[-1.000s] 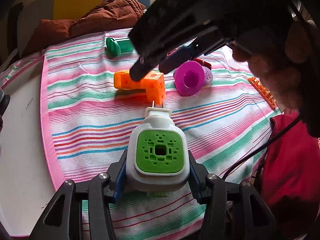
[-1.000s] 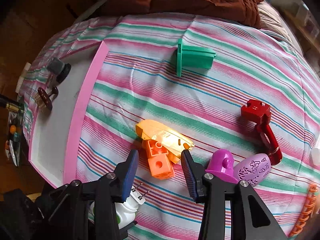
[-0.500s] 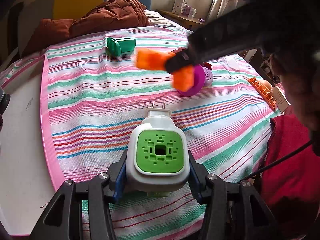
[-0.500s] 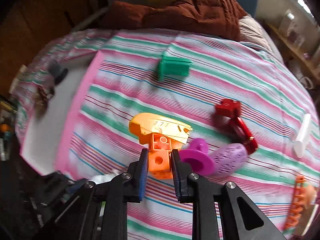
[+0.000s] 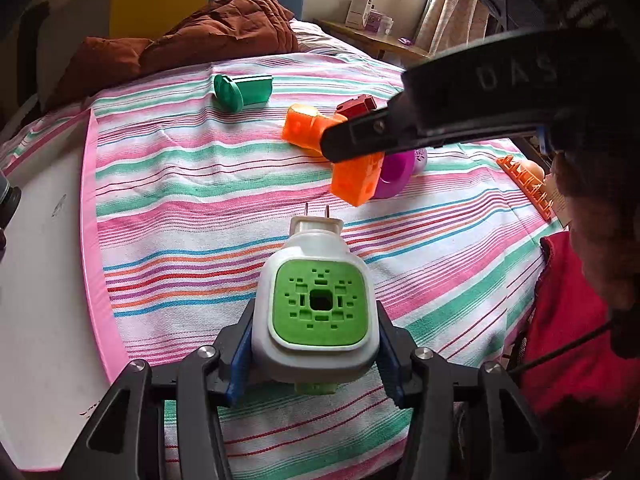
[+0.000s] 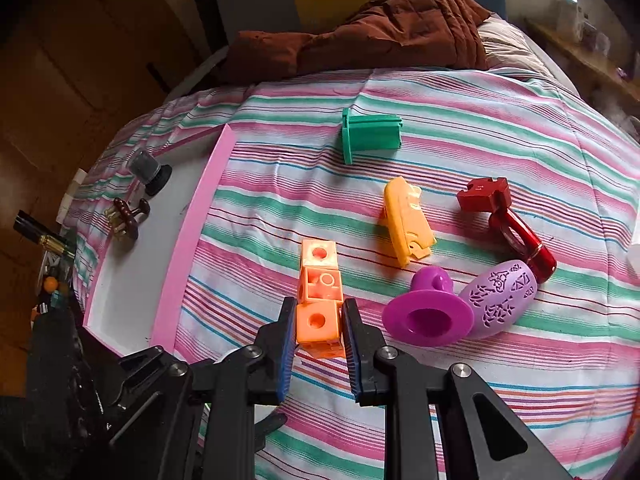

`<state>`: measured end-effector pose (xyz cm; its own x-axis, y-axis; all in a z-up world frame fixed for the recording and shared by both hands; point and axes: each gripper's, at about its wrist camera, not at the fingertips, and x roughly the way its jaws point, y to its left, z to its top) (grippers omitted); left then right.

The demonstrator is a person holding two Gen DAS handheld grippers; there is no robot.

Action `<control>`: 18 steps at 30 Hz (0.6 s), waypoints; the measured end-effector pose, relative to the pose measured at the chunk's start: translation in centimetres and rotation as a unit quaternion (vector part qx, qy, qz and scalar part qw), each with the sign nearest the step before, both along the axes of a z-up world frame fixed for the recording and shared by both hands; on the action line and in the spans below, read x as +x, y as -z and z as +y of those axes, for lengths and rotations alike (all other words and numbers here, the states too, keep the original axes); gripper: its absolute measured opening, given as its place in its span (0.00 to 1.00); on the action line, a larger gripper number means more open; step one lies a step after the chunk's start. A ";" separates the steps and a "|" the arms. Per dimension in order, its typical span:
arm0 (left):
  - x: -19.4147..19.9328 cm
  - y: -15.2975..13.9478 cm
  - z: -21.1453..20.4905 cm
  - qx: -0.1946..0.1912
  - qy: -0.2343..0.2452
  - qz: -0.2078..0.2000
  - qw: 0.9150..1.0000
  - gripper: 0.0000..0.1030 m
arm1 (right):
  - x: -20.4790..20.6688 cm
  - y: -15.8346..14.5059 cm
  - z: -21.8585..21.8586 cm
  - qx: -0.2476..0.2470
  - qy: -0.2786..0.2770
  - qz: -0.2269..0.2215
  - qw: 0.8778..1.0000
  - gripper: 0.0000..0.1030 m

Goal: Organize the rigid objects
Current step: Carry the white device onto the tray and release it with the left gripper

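Item 1: my left hand-held gripper point(image 5: 316, 344) is clenching a white plug-in device with a green face point(image 5: 318, 304), prongs pointing far, low over the striped cloth point(image 5: 192, 216).

Item 2: my right hand-held gripper point(image 6: 318, 344) is gripping the near cube of an orange cube block strip point(image 6: 319, 296); in the left wrist view the strip is hanging clear above the cloth.

Item 3, surroundings: just right of the strip I am seeing a purple funnel-shaped piece point(image 6: 428, 316) touching a lilac patterned oval point(image 6: 500, 300). Farther off, a yellow-orange shell piece point(image 6: 406, 224) and a red clip piece point(image 6: 508, 224) are lying apart from each other. A green flanged piece point(image 6: 370, 134) is lying far, centre. An orange comb-like strip point(image 5: 528, 184) is sitting at the cloth's right edge.

Item 4, edges: a white tray with a pink rim point(image 6: 192, 240) is bordering the cloth on the left, carrying a dark capped jar point(image 6: 148, 166) and a brown knobbed item point(image 6: 126, 218) at its far end. A brown quilted jacket point(image 6: 380, 40) is closing off the far side. Bare striped cloth is lying between the strip and the tray rim.
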<state>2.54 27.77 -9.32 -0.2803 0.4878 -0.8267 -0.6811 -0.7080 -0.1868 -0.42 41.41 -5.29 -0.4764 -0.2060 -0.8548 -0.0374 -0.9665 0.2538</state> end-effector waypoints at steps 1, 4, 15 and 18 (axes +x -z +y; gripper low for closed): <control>-0.1 0.0 0.0 0.001 0.000 0.000 1.000 0.51 | 0.2 0.2 -0.1 0.007 0.002 0.002 1.000 0.21; -0.2 -0.1 -0.2 0.011 -0.006 -0.007 1.000 0.51 | 0.6 1.0 -0.3 0.017 0.001 0.004 1.000 0.21; -0.2 -2.8 -2.3 0.019 -0.037 0.023 0.999 0.51 | 1.2 2.7 0.2 0.020 0.007 0.014 1.000 0.21; -0.3 -3.8 -2.7 0.022 -0.043 0.037 0.998 0.51 | 1.0 2.6 0.0 0.024 0.004 0.016 1.000 0.21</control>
<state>2.26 25.09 -5.54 -0.3819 0.4949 -0.7805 -0.6309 -0.7568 -0.1712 0.62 41.42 -7.91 -0.5045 -0.1618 -0.8481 -0.0371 -0.9773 0.2085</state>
